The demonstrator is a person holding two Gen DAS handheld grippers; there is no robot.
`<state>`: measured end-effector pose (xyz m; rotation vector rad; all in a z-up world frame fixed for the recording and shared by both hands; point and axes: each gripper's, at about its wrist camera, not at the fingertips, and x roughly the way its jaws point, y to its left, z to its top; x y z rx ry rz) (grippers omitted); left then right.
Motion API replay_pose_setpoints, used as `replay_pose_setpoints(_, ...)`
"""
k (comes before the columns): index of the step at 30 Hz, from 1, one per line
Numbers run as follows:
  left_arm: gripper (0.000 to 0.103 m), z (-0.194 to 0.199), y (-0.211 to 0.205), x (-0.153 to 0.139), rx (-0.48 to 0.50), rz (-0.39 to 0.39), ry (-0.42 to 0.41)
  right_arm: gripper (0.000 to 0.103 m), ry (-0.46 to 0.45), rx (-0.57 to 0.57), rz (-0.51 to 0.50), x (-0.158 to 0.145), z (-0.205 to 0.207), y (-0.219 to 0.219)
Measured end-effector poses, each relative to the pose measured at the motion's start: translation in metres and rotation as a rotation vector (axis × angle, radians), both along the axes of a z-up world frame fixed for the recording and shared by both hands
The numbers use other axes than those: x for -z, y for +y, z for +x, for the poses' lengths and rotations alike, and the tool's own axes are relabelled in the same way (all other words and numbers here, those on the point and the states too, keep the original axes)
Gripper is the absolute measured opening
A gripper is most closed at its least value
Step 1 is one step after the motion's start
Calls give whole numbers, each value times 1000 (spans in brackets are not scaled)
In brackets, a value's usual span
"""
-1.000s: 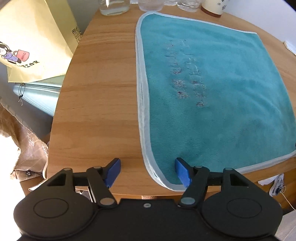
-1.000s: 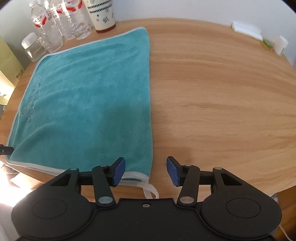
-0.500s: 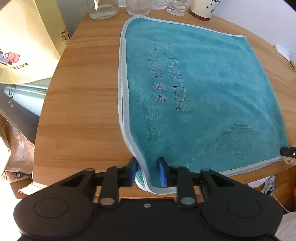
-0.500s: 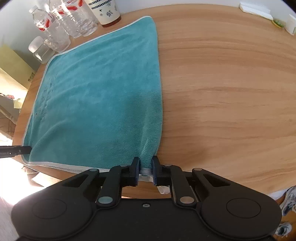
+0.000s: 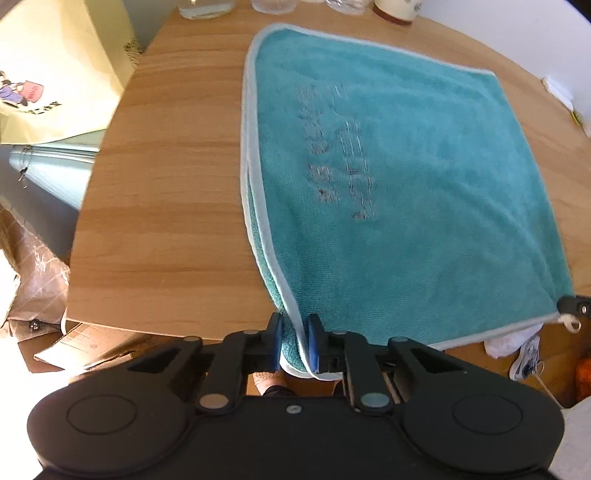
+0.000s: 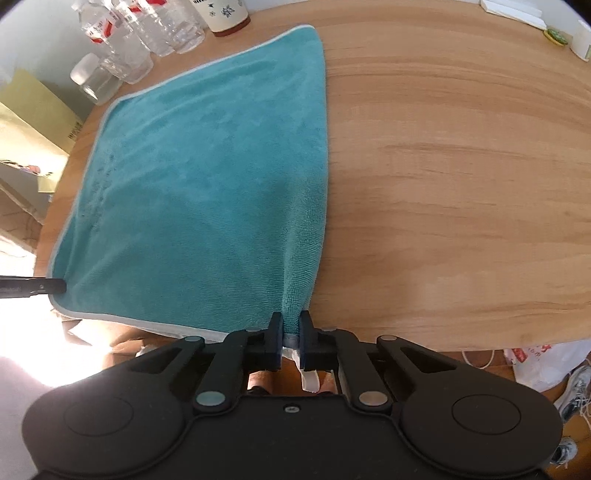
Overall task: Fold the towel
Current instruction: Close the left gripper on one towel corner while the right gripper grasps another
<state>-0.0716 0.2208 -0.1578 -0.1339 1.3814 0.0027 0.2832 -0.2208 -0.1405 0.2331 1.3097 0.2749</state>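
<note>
A teal towel (image 5: 406, 177) with a pale grey hem and stitched lettering lies spread on the round wooden table (image 5: 166, 184). My left gripper (image 5: 294, 343) is shut on the towel's near left corner, lifted a little off the table edge. In the right wrist view the towel (image 6: 207, 177) stretches away to the left, and my right gripper (image 6: 291, 341) is shut on its near right corner, a white tag hanging below. The tip of each gripper shows at the edge of the other view.
Clear plastic bottles (image 6: 147, 33) and a patterned cup (image 6: 221, 14) stand at the table's far edge behind the towel. A yellow paper bag (image 5: 51, 70) stands left of the table. Small white items (image 6: 517, 11) sit at the far right. Shoes and bags lie on the floor.
Both grippers went from open beside the near corners to shut on them. The near edge of the towel has since risen slightly off the table.
</note>
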Motion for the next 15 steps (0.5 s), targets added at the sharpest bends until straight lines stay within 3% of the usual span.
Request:
replay_pose_setpoints(8,13,13,6,-35,-72,-15,-74,8,-73,-76,101,-40,25,-12)
replay_pose_setpoints(11,13,20,3,-45,-72,11,-112,8,-95,-93,129,-49,37,-16)
replay_pose_setpoints(15,15,22,1,-40,-58,36,-109,8,-101,-146,86,-51,46,-13)
